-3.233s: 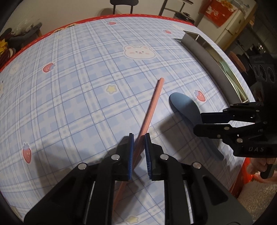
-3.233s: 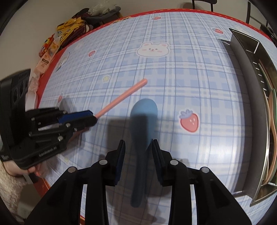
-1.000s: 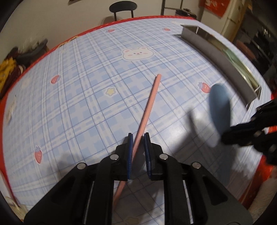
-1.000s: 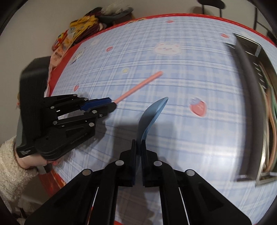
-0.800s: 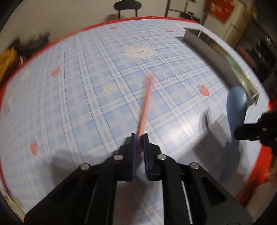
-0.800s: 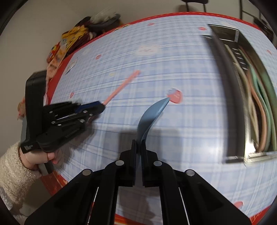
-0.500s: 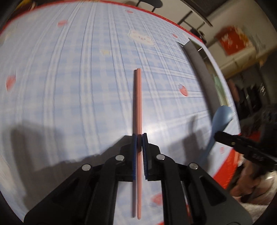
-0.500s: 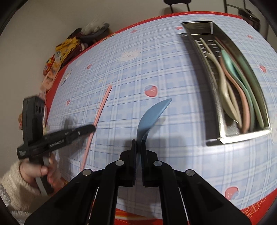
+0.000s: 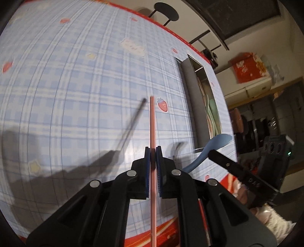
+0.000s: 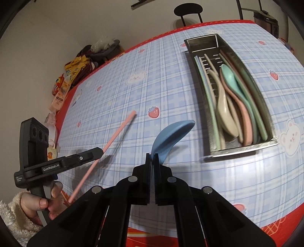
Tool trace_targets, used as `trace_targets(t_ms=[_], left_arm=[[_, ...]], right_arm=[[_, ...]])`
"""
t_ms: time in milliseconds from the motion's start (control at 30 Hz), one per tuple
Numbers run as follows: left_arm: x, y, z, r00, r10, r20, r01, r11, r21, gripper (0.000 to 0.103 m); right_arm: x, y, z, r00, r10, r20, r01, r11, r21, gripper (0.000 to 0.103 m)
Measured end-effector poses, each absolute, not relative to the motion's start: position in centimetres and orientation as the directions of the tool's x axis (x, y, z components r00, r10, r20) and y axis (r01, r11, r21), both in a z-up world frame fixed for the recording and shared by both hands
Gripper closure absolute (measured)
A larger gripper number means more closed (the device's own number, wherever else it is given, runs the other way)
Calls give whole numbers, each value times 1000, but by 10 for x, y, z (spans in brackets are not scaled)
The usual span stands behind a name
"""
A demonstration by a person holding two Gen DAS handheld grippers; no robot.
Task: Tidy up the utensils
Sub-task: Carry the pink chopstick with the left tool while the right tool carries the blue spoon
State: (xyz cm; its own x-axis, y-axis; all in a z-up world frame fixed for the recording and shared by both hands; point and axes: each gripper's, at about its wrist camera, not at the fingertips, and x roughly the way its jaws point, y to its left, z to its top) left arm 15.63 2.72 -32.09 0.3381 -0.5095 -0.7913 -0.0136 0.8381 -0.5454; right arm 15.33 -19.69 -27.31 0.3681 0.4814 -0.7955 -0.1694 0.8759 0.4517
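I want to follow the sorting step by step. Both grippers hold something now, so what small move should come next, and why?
Probably carry the blue spoon, clamped in the right gripper, over the metal tray, since other spoons lie there and it hangs just beside it.

- The chopstick [image 9: 153, 205] runs off the bottom edge behind the left claw [image 9: 153, 152].
- The spoon [image 10: 169, 136] handle is hidden between the right claw [image 10: 152, 157] pads.
- The tray [image 9: 190, 98] contents, right of the left claw, are mostly hidden by its wall.

A home dining area: ahead of the grippers a table under a blue plaid cloth [image 10: 171, 91] printed with bears and strawberries, a black chair [image 10: 188, 9] at its far edge, snack packets [image 10: 76, 70] far left, a cream fridge [image 9: 260, 87] far right
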Motion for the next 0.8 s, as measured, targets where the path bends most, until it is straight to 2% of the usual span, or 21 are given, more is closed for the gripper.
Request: trace_targets(t_ms=[133,333,800], left_arm=[[157,10,-327,310,-462,-831,4,874,-485,93],[158,-21,-346,257,-322,-911,106,947,-305,93],[173,-71,-347,277,-97,-956,278,960,-17,92]], right_arm=[[155,-209,-277,359,486,-797,-172,873,456,100],[155,-223,-277,356,490,-796,-169,871,461,100],[158,-248,-262,365,494,-789,-198,869,452,100]])
